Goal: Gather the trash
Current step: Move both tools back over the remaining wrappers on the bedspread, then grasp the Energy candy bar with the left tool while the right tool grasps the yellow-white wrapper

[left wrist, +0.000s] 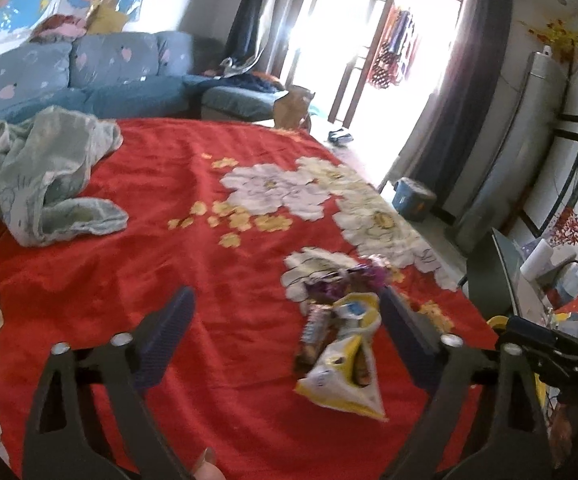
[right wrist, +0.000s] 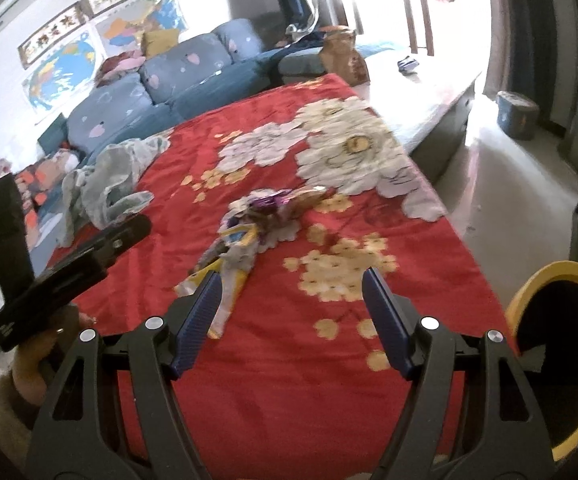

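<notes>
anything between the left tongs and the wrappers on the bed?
Nothing visible. The left tongs are open, with the yellow wrapper lying on the red bedspread just inside the right finger. The crumpled pale cloth lies far off to the left.

Left gripper (left wrist: 287, 316): matte black plastic arms with triangular cut-outs; silver round pivot screws; dark blue ribbed finger pads (left wrist: 167, 334). Right gripper (right wrist: 293, 312): same black arms, silver screws, blue ribbed pads (right wrist: 385, 320); black boxy handle housing visible beside it.
</notes>
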A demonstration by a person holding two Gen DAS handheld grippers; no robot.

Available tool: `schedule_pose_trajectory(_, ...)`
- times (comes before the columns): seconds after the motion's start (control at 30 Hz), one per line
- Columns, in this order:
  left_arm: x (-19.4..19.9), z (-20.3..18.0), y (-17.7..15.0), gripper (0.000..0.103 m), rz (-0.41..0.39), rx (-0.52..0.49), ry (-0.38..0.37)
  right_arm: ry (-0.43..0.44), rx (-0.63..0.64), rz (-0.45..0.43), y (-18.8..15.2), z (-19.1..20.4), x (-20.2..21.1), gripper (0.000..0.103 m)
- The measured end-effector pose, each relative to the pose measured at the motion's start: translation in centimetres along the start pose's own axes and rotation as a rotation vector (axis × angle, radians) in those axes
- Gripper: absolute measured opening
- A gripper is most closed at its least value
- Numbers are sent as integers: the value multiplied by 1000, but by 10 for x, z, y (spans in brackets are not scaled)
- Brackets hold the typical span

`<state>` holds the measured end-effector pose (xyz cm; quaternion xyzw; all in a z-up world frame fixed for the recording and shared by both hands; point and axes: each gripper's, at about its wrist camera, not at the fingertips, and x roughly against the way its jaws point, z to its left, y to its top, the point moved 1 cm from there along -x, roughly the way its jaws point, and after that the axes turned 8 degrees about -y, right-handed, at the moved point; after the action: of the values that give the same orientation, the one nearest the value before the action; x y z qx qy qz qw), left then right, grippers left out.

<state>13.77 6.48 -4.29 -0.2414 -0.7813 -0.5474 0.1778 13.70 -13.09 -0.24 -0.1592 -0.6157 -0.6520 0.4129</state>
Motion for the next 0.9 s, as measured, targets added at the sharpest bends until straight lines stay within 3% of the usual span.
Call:
schedule_pose_trajectory(0.17,-10,17,0,59,57,29,-47,29,38,37,-6,22,-17,62)
schedule_pose_trajectory(0.3,-21,26,1,42,115,63,-108,61,66,94,-15,40,-37,45)
schedule_pose_trajectory(0.4,-31,28,-1,35,156,67,-139,60,70,125,-21,47,-51,34)
schedule_pose_trajectory(0.7,-60,24,-10,27,237,69,-191,50,55,155,-28,54,-77,21)
schedule_pose_trajectory(0.9,-76,18,-16,27,282,75,-228,72,51,164,-31,51,-80,4)
